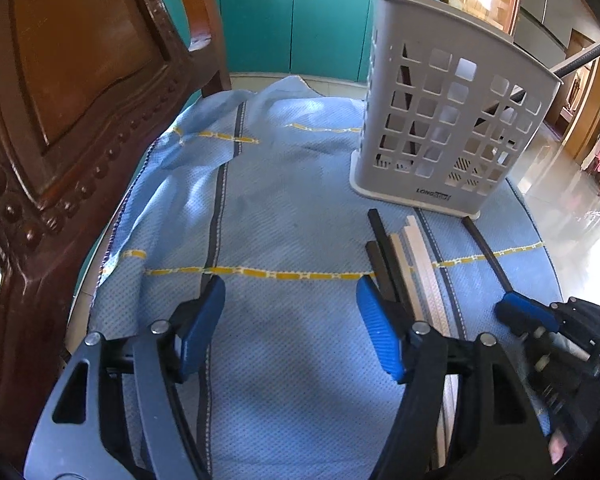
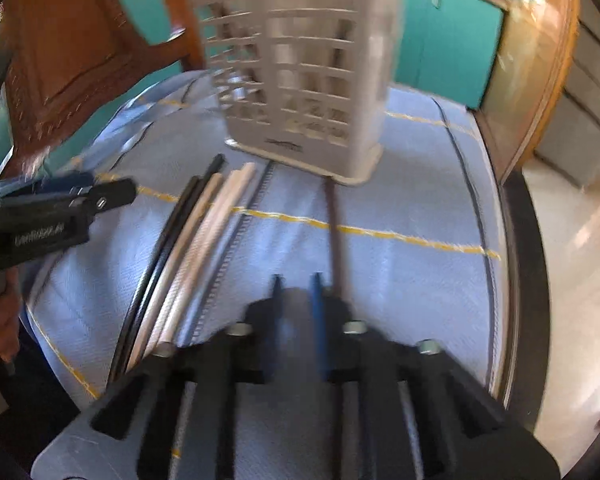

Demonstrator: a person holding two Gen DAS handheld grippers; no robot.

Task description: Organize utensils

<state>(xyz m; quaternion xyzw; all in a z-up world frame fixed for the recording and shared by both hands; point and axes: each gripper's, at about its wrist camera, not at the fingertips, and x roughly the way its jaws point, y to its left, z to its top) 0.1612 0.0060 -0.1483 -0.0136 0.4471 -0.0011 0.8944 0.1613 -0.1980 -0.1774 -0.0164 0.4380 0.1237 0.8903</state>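
On the blue cloth [image 1: 300, 208], chopsticks wait near the white holder [image 1: 448, 120], which stands far right.

From my left gripper [image 1: 290, 320], its blue pads spread wide and gripping nothing, I see a bundle of dark and pale chopsticks [image 1: 404, 256] just right of it, ends aligned for easy pickup. My right gripper [image 2: 296, 292] sits at the near end of a lone dark chopstick [image 2: 336, 232] pointing at the holder; motion blur hides whether it is clenched on the stick.

Bright daylight comes from the right with glare on the floor [image 1: 572, 200], the right wrist view is motion-blurred, and both views bend at the edges.
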